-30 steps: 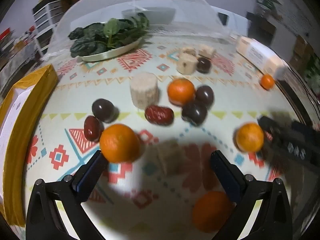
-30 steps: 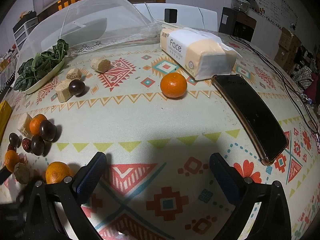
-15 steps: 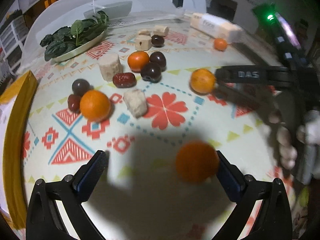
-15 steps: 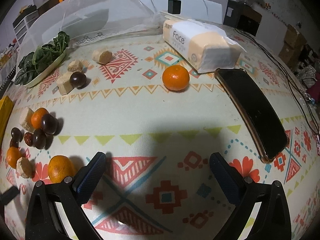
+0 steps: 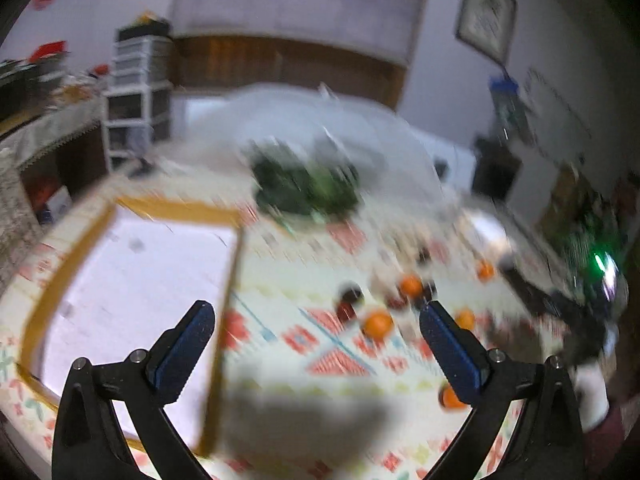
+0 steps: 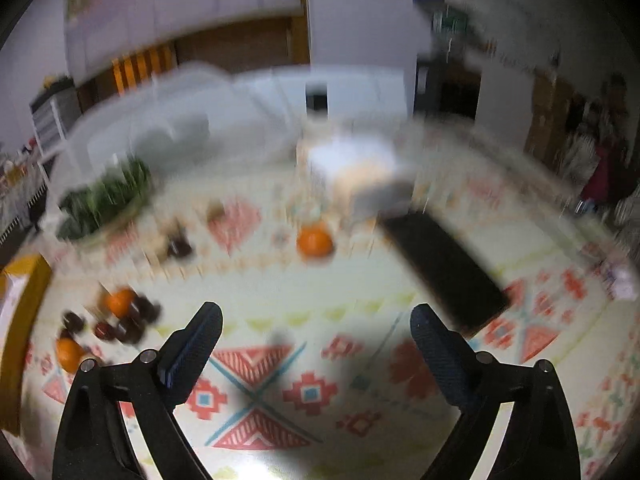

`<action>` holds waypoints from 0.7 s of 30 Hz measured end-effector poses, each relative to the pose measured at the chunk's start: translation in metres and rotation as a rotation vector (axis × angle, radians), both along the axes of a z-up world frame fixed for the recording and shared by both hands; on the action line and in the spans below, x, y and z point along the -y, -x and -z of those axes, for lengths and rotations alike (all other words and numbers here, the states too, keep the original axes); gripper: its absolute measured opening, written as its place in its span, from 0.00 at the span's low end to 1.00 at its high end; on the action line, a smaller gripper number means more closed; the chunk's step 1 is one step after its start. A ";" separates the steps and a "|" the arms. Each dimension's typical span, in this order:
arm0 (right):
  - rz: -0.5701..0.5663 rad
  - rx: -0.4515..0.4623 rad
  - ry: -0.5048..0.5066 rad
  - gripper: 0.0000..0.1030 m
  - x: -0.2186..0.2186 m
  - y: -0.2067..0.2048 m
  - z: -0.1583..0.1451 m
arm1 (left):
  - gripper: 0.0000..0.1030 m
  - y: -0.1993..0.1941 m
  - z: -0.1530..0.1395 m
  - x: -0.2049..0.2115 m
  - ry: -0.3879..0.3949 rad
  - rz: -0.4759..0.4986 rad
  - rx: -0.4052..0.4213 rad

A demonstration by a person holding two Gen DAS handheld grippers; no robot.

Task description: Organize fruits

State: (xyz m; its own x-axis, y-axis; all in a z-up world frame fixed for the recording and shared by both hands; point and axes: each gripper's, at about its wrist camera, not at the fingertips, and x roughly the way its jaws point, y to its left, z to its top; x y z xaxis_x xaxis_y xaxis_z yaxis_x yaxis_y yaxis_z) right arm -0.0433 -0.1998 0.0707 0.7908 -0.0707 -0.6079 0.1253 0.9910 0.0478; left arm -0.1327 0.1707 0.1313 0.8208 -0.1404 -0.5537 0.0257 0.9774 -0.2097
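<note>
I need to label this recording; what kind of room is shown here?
Probably a home dining or living room: a table with a patterned cloth, a plate of leafy greens under a mesh food cover, and plastic storage drawers.

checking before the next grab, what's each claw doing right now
left claw: open, holding nothing
right claw: open but closing, nothing between its fingers

Domestic room, probably a dining area. Worktop point(image 6: 360, 304) covered with a patterned cloth, carrying a plate of leafy greens point(image 6: 104, 200) under a mesh food cover point(image 5: 320, 120); plastic drawer unit point(image 5: 136, 92) and framed picture point(image 5: 486, 20) at the walls.
</note>
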 end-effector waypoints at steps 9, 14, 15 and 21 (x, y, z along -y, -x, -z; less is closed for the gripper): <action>-0.420 -0.179 -0.197 0.72 -0.063 0.036 0.018 | 0.86 -0.021 0.034 0.000 0.062 0.069 -0.097; -0.541 -0.244 -0.185 0.68 -0.106 0.041 0.037 | 0.58 -0.041 0.059 0.024 0.068 0.143 -0.191; -0.549 -0.245 -0.170 0.68 -0.111 0.043 0.040 | 0.58 -0.043 0.061 0.029 0.057 0.146 -0.199; -0.562 -0.254 -0.134 0.56 -0.125 0.046 0.054 | 0.58 -0.063 0.073 0.065 -0.022 0.249 -0.211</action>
